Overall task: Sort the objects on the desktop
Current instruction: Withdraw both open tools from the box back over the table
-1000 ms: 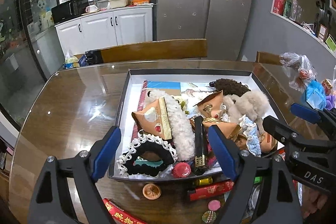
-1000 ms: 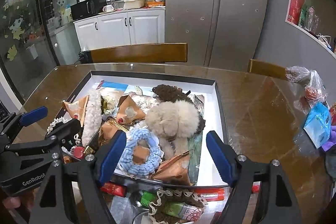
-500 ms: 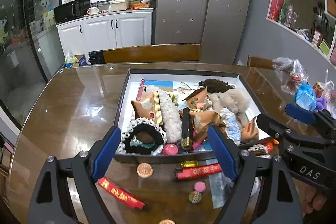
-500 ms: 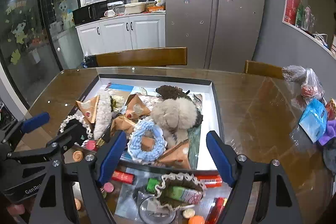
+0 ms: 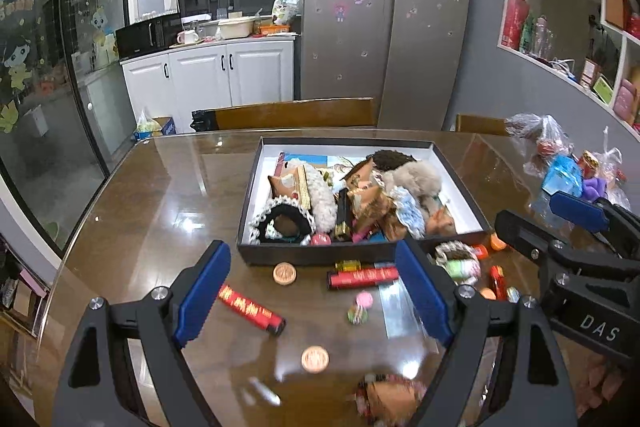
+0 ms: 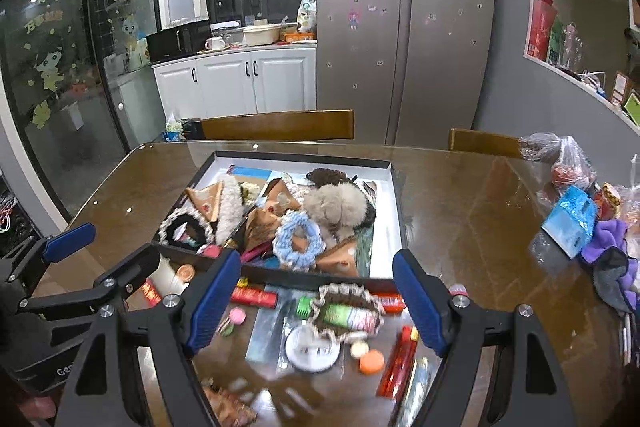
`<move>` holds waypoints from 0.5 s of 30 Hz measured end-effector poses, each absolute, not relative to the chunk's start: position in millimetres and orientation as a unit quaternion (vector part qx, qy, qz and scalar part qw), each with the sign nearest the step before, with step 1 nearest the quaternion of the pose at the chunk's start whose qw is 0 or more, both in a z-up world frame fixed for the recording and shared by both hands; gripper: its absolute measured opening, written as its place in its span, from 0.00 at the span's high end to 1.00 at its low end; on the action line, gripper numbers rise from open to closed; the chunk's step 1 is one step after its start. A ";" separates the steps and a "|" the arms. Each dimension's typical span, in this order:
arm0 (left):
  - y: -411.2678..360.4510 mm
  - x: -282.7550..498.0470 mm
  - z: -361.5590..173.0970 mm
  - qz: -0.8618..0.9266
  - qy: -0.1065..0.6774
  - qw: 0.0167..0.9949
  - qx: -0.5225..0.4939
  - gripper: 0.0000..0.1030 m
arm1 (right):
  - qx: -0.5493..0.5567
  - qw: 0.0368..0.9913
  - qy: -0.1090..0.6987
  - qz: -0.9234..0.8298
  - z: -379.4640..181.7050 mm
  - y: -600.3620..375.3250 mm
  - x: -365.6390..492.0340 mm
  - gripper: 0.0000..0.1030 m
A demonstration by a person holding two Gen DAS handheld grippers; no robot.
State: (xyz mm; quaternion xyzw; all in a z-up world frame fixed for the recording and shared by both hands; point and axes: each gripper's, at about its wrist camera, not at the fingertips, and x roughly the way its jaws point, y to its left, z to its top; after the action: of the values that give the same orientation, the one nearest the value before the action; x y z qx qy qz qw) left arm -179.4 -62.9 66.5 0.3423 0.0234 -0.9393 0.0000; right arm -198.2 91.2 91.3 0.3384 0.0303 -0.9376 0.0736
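Observation:
A black box with a white inside [image 5: 320, 254] [image 6: 397, 195] stands mid-table, heaped with hair ties and paper packets, among them a blue scrunchie [image 6: 298, 241] and a beige pompom [image 6: 336, 207]. In front of it lie loose things: a red stick with gold letters [image 5: 250, 309], a red tube [image 5: 362, 277], two copper discs [image 5: 284, 273], a white round lid [image 6: 312, 347] and a lace-edged band around a green bottle [image 6: 346, 315]. My left gripper [image 5: 312, 267] hovers open above these loose things, holding nothing. My right gripper [image 6: 316, 267] hovers open beside it on the right, also holding nothing.
The glass-topped wooden table [image 5: 160, 195] has bare room on its left half. Plastic bags and a blue packet [image 5: 560, 167] crowd the right edge. A wooden chair back [image 5: 292, 115] stands behind the table, with a fridge and white cabinets beyond.
Both grippers have drawn back from the box and risen. The box looks smaller and farther, and the loose things in front of it have come into view. The jaws stay as wide.

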 end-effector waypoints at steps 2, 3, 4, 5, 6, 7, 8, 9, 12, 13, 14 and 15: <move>-61.4 -160.8 68.3 -0.940 0.020 -0.002 0.340 0.17 | 0.335 0.075 0.032 -0.939 94.3 90.5 -185.2 0.22; -60.8 -149.9 68.0 -0.941 0.020 -0.002 0.338 0.17 | 0.334 0.075 0.031 -0.939 95.7 90.9 -176.7 0.22; -60.6 -141.3 66.7 -0.941 0.020 -0.004 0.339 0.17 | 0.332 0.075 0.030 -0.940 96.0 91.6 -168.3 0.22; -60.5 -130.9 64.7 -0.940 0.019 -0.008 0.342 0.17 | 0.330 0.076 0.030 -0.940 96.0 92.6 -160.5 0.22; -60.2 -122.6 63.1 -0.939 0.019 -0.011 0.342 0.17 | 0.330 0.077 0.031 -0.940 94.9 92.8 -151.2 0.22; -59.2 -114.9 61.1 -0.939 0.017 -0.012 0.343 0.17 | 0.331 0.077 0.032 -0.940 93.9 93.1 -144.1 0.22; -57.4 -104.2 57.8 -0.938 0.013 -0.015 0.346 0.17 | 0.331 0.078 0.032 -0.940 92.5 93.3 -139.4 0.22; -56.7 -97.2 55.2 -0.938 0.012 -0.015 0.347 0.17 | 0.330 0.079 0.032 -0.940 90.7 93.6 -129.7 0.22; -52.7 -75.3 43.1 -0.935 0.011 -0.022 0.355 0.17 | 0.332 0.080 0.032 -0.939 84.3 92.8 -113.3 0.22; -49.7 -68.8 39.4 -0.933 0.009 -0.026 0.358 0.17 | 0.333 0.081 0.034 -0.939 82.1 92.0 -107.2 0.22; -47.3 -61.1 34.4 -0.932 0.005 -0.028 0.361 0.17 | 0.334 0.081 0.037 -0.938 79.7 91.2 -101.2 0.22; -44.7 -56.8 30.8 -0.931 0.002 -0.029 0.363 0.17 | 0.335 0.081 0.038 -0.938 76.7 91.5 -95.0 0.22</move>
State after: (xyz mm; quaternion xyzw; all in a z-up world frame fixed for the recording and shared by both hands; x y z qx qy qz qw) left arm -56.8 -44.7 30.8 0.3629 0.0022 -0.9314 -0.0292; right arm -95.0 91.5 76.7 0.3351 0.0376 -0.9379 0.0810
